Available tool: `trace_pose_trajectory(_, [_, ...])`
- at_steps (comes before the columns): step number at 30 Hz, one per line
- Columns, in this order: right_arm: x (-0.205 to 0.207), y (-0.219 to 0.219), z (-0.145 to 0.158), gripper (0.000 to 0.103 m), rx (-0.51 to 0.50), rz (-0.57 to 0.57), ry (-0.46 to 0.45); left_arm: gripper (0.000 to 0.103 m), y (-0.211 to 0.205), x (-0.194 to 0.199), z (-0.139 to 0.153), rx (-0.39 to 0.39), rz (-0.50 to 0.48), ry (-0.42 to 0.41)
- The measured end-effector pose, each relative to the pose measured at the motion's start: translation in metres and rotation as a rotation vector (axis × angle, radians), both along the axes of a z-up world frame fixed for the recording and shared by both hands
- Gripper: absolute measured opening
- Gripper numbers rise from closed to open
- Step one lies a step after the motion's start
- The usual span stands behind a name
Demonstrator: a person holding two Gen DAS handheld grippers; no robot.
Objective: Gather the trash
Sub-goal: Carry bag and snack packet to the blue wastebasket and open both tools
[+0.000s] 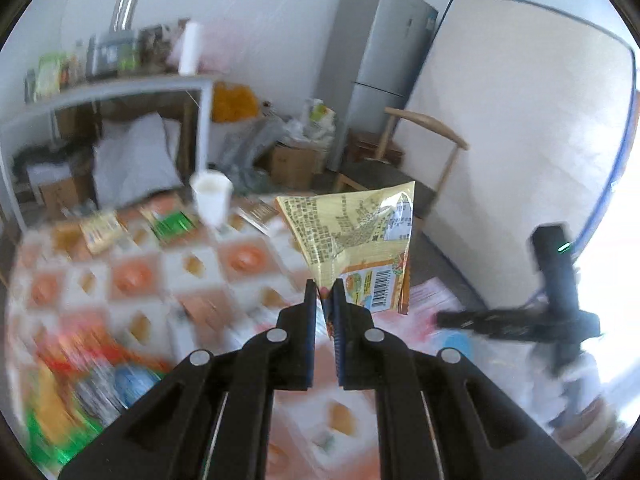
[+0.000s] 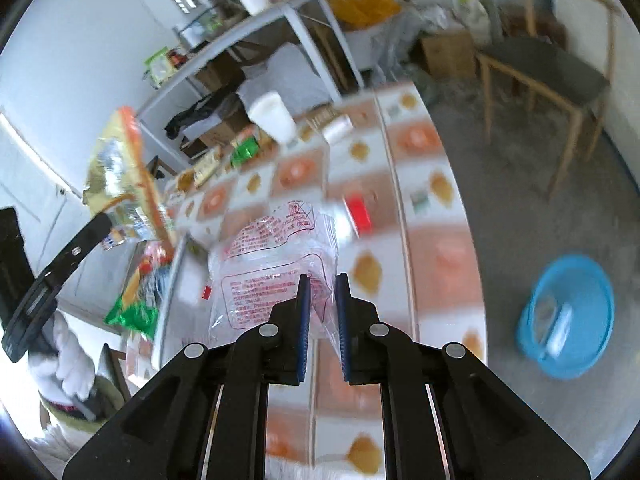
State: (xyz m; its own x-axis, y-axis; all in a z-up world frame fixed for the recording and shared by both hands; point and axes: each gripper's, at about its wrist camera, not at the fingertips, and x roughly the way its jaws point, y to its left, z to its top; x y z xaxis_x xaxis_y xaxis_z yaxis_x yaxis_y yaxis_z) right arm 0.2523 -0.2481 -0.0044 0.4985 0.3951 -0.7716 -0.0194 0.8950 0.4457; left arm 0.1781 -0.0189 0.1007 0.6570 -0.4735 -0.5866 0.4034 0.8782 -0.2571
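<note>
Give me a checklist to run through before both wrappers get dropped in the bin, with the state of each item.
1. Left gripper shut on the yellow printed snack wrapper: ok, a corner is pinched between its jaws.
2. Right gripper shut on the clear plastic bag with red print: ok.
3. Both pieces lifted off the orange-and-white checked tablecloth: ok for the wrapper; cannot tell for the bag.
4. Blue plastic basin on the floor in sight: ok.
5. Basin is meant for trash: cannot tell.
6. Table cleared of trash: not ok, a green packet and a white paper cup remain.
</note>
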Motion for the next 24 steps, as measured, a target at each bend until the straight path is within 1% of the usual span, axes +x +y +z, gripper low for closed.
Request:
trace_pose_trajectory(1, [-0.012, -0.004, -0.013, 0.011, 0.030, -0.023, 0.023, 0.007, -0.005, -0.009, -0.007, -0.003, -0.005, 0.004])
trace_pose_trajectory(2, [-0.021, -0.006, -0.020, 0.011, 0.050, -0.043, 0.039, 0.007, -0.013, -0.021, -0.017, 0.012, -0.010, 0.007])
trace_pose_trajectory(3, [-0.033, -0.012, -0.032, 0.011, 0.084, -0.070, 0.058, 0.007, -0.021, -0.031, -0.026, 0.031, -0.014, 0.009])
trace_pose_trajectory(5, [-0.054, -0.026, -0.050, 0.011, 0.136, -0.138, 0.087, 0.007, -0.039, -0.047, -0.048, 0.093, -0.015, 0.013])
trace_pose_trajectory(6, [-0.061, -0.031, -0.055, 0.011, 0.155, -0.159, 0.095, 0.007, -0.044, -0.050, -0.057, 0.113, -0.012, 0.023])
trace_pose_trajectory(7, [-0.069, -0.039, -0.061, 0.011, 0.176, -0.191, 0.104, 0.007, -0.051, -0.051, -0.068, 0.119, -0.019, 0.052])
trace_pose_trajectory(9, [-0.082, -0.051, -0.066, 0.011, 0.174, -0.248, 0.108, 0.007, -0.059, -0.054, -0.081, 0.142, -0.032, 0.077])
trace_pose_trajectory(10, [-0.090, -0.058, -0.067, 0.011, 0.164, -0.280, 0.107, 0.007, -0.068, -0.056, -0.087, 0.184, -0.032, 0.067])
trace_pose_trajectory(12, [-0.101, -0.069, -0.067, 0.011, 0.163, -0.320, 0.099, 0.007, -0.080, -0.060, -0.091, 0.216, -0.051, 0.051])
trace_pose_trajectory(16, [-0.120, -0.093, -0.064, 0.012, 0.175, -0.399, 0.082, 0.007, -0.104, -0.065, -0.094, 0.254, -0.092, 0.016])
trace_pose_trajectory(20, [-0.134, -0.112, -0.062, 0.012, 0.191, -0.451, 0.059, 0.007, -0.122, -0.065, -0.092, 0.275, -0.119, -0.003])
trace_pose_trajectory(24, [-0.150, -0.129, -0.060, 0.013, 0.200, -0.491, 0.037, 0.007, -0.145, -0.068, -0.088, 0.302, -0.163, -0.043])
